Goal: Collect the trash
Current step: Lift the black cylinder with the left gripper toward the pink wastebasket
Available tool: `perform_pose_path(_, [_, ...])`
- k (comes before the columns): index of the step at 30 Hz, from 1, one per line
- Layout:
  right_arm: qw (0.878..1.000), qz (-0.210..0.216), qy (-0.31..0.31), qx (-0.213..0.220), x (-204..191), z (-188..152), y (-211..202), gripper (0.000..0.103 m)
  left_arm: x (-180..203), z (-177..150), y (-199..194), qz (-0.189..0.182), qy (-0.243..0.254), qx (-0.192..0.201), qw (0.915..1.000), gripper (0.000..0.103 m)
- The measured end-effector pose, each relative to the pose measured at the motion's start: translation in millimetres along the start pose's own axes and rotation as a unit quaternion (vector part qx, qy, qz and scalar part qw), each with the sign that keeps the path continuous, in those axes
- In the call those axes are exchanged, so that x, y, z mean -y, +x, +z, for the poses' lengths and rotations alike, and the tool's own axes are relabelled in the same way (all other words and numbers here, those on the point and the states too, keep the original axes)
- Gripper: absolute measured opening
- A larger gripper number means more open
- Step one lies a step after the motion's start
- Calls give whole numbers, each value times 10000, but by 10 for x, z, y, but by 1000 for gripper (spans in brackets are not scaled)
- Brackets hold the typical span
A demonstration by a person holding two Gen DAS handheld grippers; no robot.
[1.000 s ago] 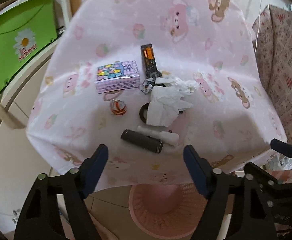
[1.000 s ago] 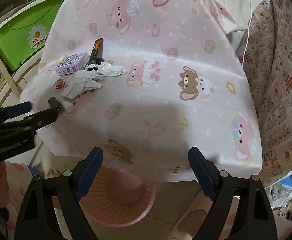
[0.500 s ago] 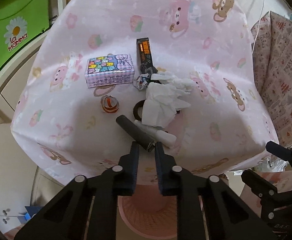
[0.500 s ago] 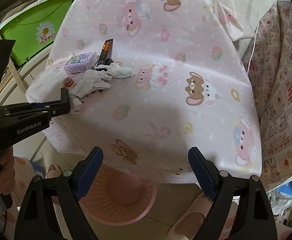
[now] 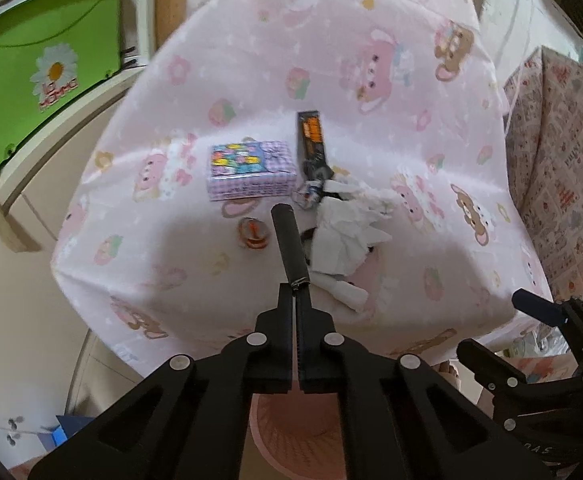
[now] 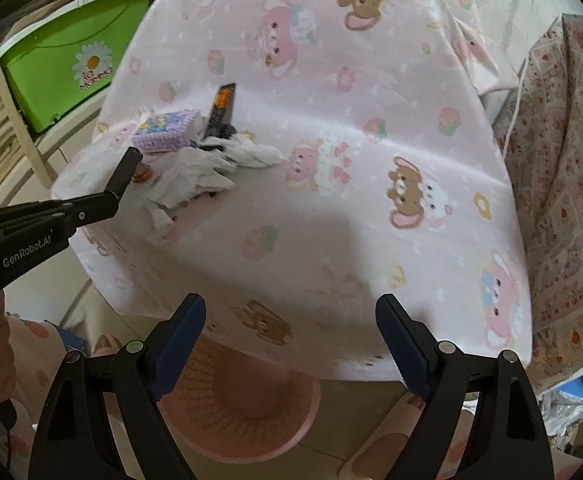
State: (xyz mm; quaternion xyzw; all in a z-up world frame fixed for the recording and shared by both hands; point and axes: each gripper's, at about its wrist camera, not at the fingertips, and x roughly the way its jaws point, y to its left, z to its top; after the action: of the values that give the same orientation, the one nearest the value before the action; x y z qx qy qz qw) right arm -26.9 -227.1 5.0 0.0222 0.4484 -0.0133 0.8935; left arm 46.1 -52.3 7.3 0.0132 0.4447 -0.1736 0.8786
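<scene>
My left gripper [image 5: 295, 292] is shut on one end of a black tube [image 5: 289, 242] and holds it up off the pink cartoon tablecloth [image 5: 371, 92]; it also shows from the side in the right wrist view [image 6: 111, 196], where the black tube [image 6: 125, 172] points up. Crumpled white tissue [image 5: 351, 228] lies on the cloth just right of the tube, over a dark ring. My right gripper [image 6: 291, 340] is open and empty, over the table's near edge. A pink mesh basket [image 6: 247, 408] stands on the floor below.
A purple patterned box [image 5: 251, 170], a black and orange wrapper [image 5: 311, 140] and a small orange round thing [image 5: 253, 232] lie near the tissue. A green bin [image 5: 39, 60] stands at the left. A patterned cloth [image 6: 563, 184] hangs at the right.
My left gripper closed on the black tube and lifted it off the cloth, swinging its free end up and away. My right gripper stayed open and barely moved.
</scene>
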Motion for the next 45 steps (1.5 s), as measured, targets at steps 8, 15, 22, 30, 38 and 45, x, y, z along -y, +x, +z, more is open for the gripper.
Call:
perform_pose_path(8, [9967,790,-168,36,-375,317,204,74,-371,-71,-148,669,-586,82,9960,1])
perform_pose_path(15, [9950,963,-229,-137,-647,374,476,49,-454,-85,-273,988,-420,294,9938,1])
perform_pose_path(22, [9970,554,-528,118,-799,361,534,21,-501,-83,-351,908,-479,323,9942,1])
perform_pose_path(30, [9933,1139,-174,50,-636,329,395,19,-518,-114,-397,782,-528,188,9954,1])
perform_pose_path(38, [9910,1310,-260,-21,-514,166,205,19,-422,-255,-315,778,-365,-304,9958,1])
perform_pose_path(45, [9893,1348,-563,45,-467,-31,-47,19,-225,-280,-416,256,-100,-305,9992,1])
